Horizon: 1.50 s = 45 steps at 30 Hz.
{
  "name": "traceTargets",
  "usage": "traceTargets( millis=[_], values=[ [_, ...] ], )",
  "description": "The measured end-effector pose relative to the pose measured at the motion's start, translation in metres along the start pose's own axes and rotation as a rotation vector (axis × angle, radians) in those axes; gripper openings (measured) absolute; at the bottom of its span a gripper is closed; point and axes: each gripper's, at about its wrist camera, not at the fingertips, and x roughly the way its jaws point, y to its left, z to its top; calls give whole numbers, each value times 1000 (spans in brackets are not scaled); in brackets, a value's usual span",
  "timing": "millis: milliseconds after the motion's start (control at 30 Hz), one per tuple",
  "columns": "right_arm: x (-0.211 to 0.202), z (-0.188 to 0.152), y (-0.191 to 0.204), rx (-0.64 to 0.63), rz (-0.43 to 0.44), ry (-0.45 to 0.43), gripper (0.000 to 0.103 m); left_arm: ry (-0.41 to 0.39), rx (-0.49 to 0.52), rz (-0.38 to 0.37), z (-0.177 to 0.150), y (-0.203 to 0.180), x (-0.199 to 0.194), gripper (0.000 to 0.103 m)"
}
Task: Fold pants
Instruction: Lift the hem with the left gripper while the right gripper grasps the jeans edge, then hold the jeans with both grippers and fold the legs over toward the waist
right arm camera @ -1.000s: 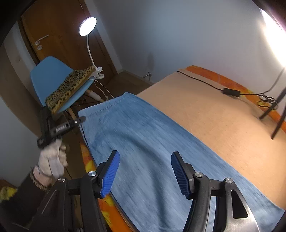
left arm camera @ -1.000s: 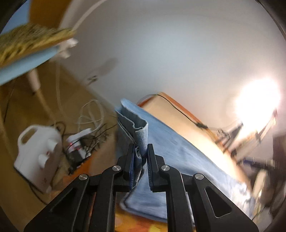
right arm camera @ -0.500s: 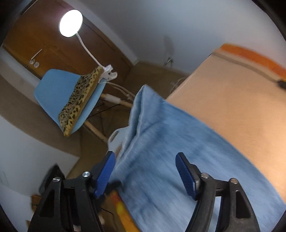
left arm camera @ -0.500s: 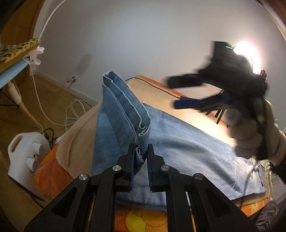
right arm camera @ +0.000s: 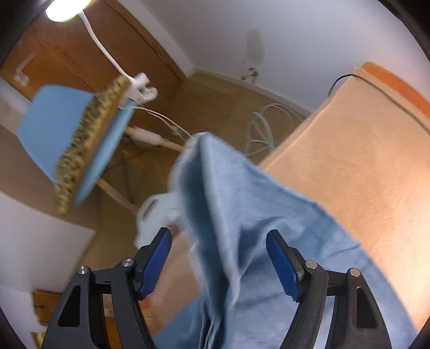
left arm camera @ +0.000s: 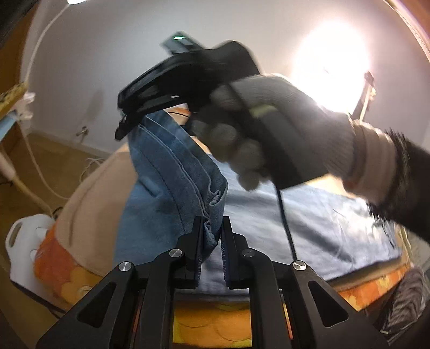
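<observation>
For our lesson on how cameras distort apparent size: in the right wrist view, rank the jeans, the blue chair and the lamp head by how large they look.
1. jeans, nearest the camera, so enlarged
2. blue chair
3. lamp head, cut off by the frame edge, so uncertain

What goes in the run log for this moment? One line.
left gripper: shut on jeans hem, lifted | right gripper: open, jaws just closing, straddling raised fold | rest of jeans on bed

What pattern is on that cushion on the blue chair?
Leopard print on the cushion, clearest in the right wrist view.
</observation>
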Motion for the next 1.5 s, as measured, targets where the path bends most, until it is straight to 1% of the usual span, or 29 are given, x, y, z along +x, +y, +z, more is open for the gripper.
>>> traceTargets(
  millis=[33,67,100,133,200,233,267,300,367,467,533,633,700,767,867,967,1067,1200,1333,1500],
  values=[
    [1,0,-2,-6,-15,20,49,4,6,-6,-1,-4,2,11],
    [3,-1,-5,-7,-26,44,25,8,2,-13,-1,-3,6,11],
    [3,-3,-9,0,-49,59,25,11,-2,-22,-2,-5,7,11],
    [1,-5,-13,9,-62,55,24,13,-9,-35,-3,-6,8,11],
    [-10,-9,-22,20,-53,42,23,16,-19,-62,-2,-11,9,11],
    [-19,-12,-28,34,-54,24,21,17,-18,-74,-3,-19,4,11],
    [-29,-15,-33,47,-50,6,15,18,-17,-90,-2,-22,4,11],
    [-40,-19,-40,64,-37,-13,14,19,-15,-109,-2,-26,3,10],
    [-61,-23,-54,105,-24,-47,9,24,-16,-173,2,-36,2,11],
    [-96,-35,-80,165,-15,-105,6,46,-17,-248,8,-46,5,10],
    [-119,-47,-98,208,-1,-137,5,63,20,-284,12,-63,7,10],
    [-140,-65,-115,238,-19,-161,4,87,100,-301,13,-87,10,9],
    [-150,-76,-125,253,-31,-166,4,107,136,-311,14,-103,14,9],
    [-158,-84,-136,277,-29,-175,4,121,160,-321,14,-116,16,9],
    [-171,-98,-148,296,-27,-188,4,141,167,-336,12,-123,16,9],
    [-177,-110,-158,314,-43,-189,4,175,159,-337,10,-125,21,9],
    [-179,-125,-170,338,-46,-189,4,210,154,-317,7,-131,25,9],
    [-176,-140,-178,353,-66,-185,4,240,192,-296,3,-144,26,9],
    [-178,-151,-183,366,-62,-188,4,268,233,-283,-1,-157,27,9],
    [-183,-155,-179,355,-77,-201,4,271,279,-274,1,-168,24,9]
  ],
)
